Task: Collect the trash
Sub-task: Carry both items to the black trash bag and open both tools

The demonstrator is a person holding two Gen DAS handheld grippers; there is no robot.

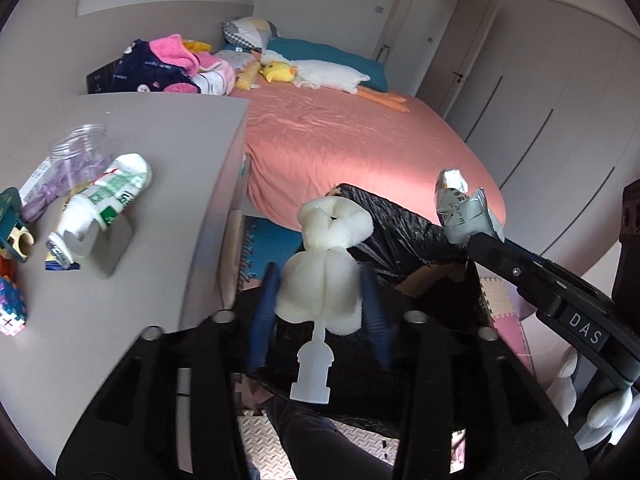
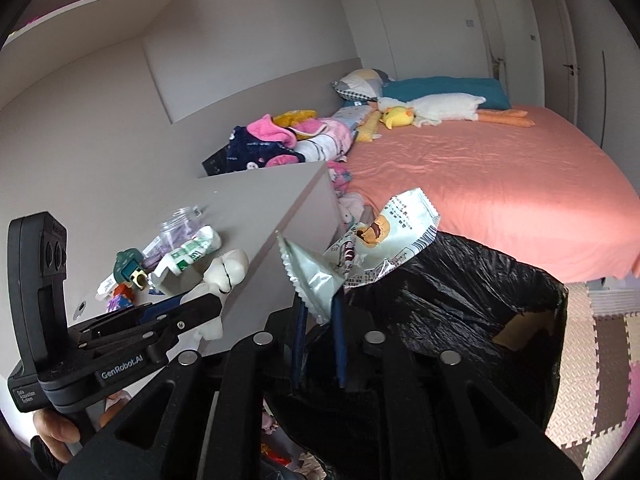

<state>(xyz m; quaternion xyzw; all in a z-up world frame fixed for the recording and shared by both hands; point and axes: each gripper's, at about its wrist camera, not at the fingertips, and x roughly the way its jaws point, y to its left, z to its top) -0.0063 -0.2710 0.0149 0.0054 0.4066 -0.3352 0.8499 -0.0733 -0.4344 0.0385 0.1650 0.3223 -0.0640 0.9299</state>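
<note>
A white foam piece [image 1: 320, 276] with a plastic stem sits between the blue fingers of my left gripper [image 1: 320, 280]; the jaws stand apart and barely touch it. It hangs at the near edge of the black trash bag [image 1: 404, 220]. My right gripper [image 2: 319, 306] is open over the same bag [image 2: 460, 304], and the lower corner of a pale green snack wrapper [image 2: 372, 248] lies loosely between its fingers. In the left wrist view the right gripper [image 1: 478, 240] shows at the right with the wrapper [image 1: 464, 208] at its tip. In the right wrist view the left gripper [image 2: 208, 304] and foam [image 2: 230, 268] show at the left.
A grey desk [image 1: 168, 140] on the left holds a crumpled green-and-white packet [image 1: 116, 188], a clear plastic jar [image 1: 76, 148] and small toys. Behind the bag is a bed with a pink sheet [image 2: 500, 184] and a plush duck. Foam mats [image 2: 600, 352] cover the floor.
</note>
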